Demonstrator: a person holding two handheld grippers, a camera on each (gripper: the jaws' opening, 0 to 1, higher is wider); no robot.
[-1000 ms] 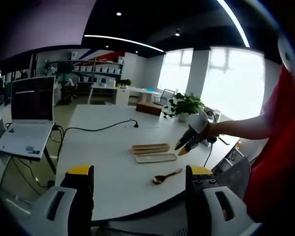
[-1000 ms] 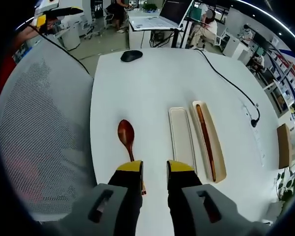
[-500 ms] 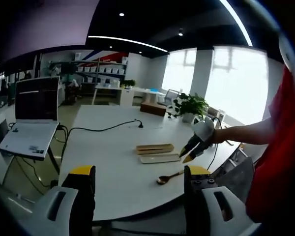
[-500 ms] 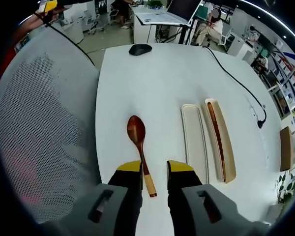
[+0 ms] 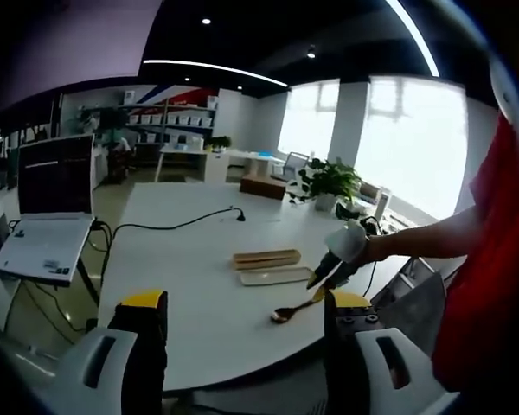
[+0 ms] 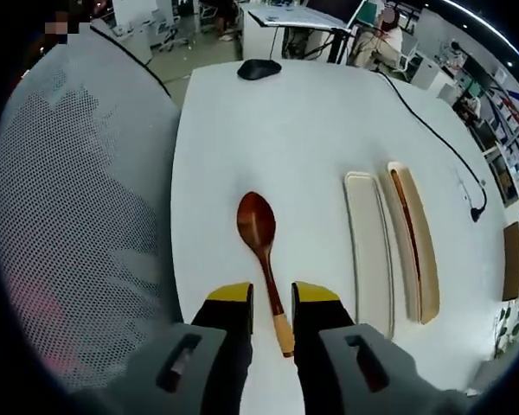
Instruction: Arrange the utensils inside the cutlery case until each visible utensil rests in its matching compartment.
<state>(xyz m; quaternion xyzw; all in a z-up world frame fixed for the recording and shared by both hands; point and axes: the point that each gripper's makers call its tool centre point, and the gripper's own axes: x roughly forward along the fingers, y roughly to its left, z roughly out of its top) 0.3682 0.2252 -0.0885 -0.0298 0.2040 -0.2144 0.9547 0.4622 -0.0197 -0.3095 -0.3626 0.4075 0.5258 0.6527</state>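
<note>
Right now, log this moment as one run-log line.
phase: approach | right gripper: jaws open astride wooden spoon handle, not closed | left gripper: open, off table | case tray: empty | other tray: holds dark utensil

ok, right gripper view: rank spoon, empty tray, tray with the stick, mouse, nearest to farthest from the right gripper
1. Spoon: its handle lies between the jaws of the right gripper.
2. Empty tray: to the right of the spoon in that view.
3. Tray with the stick: just beyond the empty one, side by side.
4. Mouse: at the far end of the table.
</note>
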